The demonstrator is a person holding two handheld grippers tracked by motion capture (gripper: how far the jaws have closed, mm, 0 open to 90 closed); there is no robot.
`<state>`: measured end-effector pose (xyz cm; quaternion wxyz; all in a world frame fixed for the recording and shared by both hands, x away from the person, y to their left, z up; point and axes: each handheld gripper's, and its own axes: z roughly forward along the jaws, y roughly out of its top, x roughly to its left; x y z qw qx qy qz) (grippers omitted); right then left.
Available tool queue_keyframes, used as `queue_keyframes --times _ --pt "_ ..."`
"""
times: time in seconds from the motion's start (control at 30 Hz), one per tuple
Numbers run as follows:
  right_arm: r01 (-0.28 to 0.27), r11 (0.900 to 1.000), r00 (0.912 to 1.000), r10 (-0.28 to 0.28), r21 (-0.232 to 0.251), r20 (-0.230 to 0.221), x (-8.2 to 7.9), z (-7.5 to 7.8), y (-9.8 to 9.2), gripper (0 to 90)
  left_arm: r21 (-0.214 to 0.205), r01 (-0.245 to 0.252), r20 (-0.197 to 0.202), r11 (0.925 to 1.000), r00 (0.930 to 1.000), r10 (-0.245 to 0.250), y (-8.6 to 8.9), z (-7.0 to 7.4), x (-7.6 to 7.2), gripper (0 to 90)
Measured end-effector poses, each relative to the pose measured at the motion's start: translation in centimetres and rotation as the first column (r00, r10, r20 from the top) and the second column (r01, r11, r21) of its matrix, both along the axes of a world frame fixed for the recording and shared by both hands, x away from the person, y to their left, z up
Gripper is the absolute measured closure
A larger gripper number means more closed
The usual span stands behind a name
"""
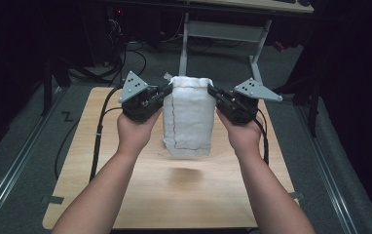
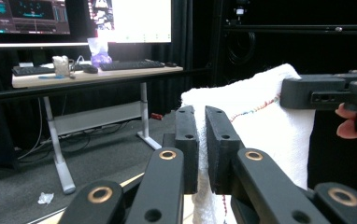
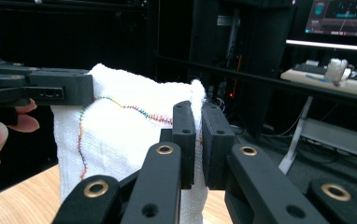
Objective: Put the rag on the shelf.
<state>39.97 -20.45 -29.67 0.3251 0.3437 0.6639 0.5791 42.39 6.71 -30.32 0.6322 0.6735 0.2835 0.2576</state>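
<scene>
Above the table (image 1: 125,195), both the left gripper (image 1: 166,91) and right gripper (image 1: 212,91) are clamping the white towel's (image 1: 189,117) top corners, lifting done, laying-out remaining.

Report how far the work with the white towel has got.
Done: each tool has a top corner pinched, left tool and right tool, and the white towel is lifted off the wooden table, its shadow lying beneath. In hand: it hangs between the tools, doubled over, coloured stitching facing the person. Left, probably: lay it down and fold or spread it; nothing is back on the table yet.
</scene>
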Motion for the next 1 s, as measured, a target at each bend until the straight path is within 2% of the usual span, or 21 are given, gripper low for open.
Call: queue_keyframes --times 0.1,0.17,0.33,0.5,0.6,0.63,0.7,0.8,0.83,0.87,0.9,1.0 --pt "-0.002 1.0 0.9999 0.002 0.008 -0.012 1.1 -0.5 -0.2 85.9 0.029 -0.013 -0.013 0.9995 0.9998 0.013 -0.3 0.0 1.2 84.5" --pt "0.002 0.9999 0.9996 -0.002 0.015 -0.027 2.1 -0.9 -0.3 85.9 0.036 -0.016 -0.024 0.9992 0.9996 0.017 -0.5 0.0 2.0 84.5" --pt "0.008 0.9997 0.9996 -0.007 0.024 -0.028 3.2 -0.9 -0.6 85.9 0.046 -0.014 -0.042 0.9988 0.999 0.016 -0.9 0.6 3.5 84.5" --pt "0.005 0.9994 0.9993 -0.004 0.036 -0.036 4.5 -0.6 -0.9 85.8 0.067 -0.027 -0.034 0.9974 0.999 0.03 -1.3 1.2 4.7 84.4" --pt "0.01 0.9991 0.9991 -0.008 0.041 -0.042 5.4 -0.4 -0.9 85.8 0.051 -0.027 -0.056 0.9984 0.998 0.029 -1.3 1.4 5.7 84.3" --pt "0.011 0.9993 0.9989 -0.009 0.037 -0.046 6.2 -0.2 -0.9 85.8 0.038 -0.025 -0.066 0.999 0.9975 0.028 -1.2 1.4 6.1 84.2" --pt "0.011 0.9991 0.9987 -0.009 0.04 -0.05 6.4 -0.1 -0.9 85.8 0.033 -0.027 -0.07 0.9991 0.9971 0.029 -1.3 1.4 6.7 84.2" --pt "0.018 0.9991 0.9984 -0.016 0.038 -0.055 8.0 0.0 -0.7 85.7 0.034 -0.044 -0.069 0.9985 0.9966 0.046 -1.3 0.9 7.9 84.1" --pt "0.018 0.9991 0.9984 -0.016 0.038 -0.055 8.0 0.0 -0.7 85.7 0.042 -0.051 -0.073 0.9978 0.9959 0.054 -1.3 0.6 8.4 84.1" --pt "0.028 0.9996 0.9983 -0.027 0.003 -0.051 8.7 -0.2 -0.3 85.7 0.047 -0.057 -0.084 0.9973 0.9946 0.061 -1.3 0.2 8.9 84.0" --pt "0.028 0.9996 0.9983 -0.027 0.003 -0.051 8.7 -0.2 -0.3 85.7 0.046 -0.063 -0.096 0.997 0.9931 0.067 -1.3 -0.1 9.4 84.0" --pt "0.037 0.9992 0.9965 -0.038 -0.018 -0.075 10.1 -0.8 0.1 85.7 0.054 -0.082 -0.117 0.9952 0.9893 0.088 -1.3 -1.1 10.7 83.7"
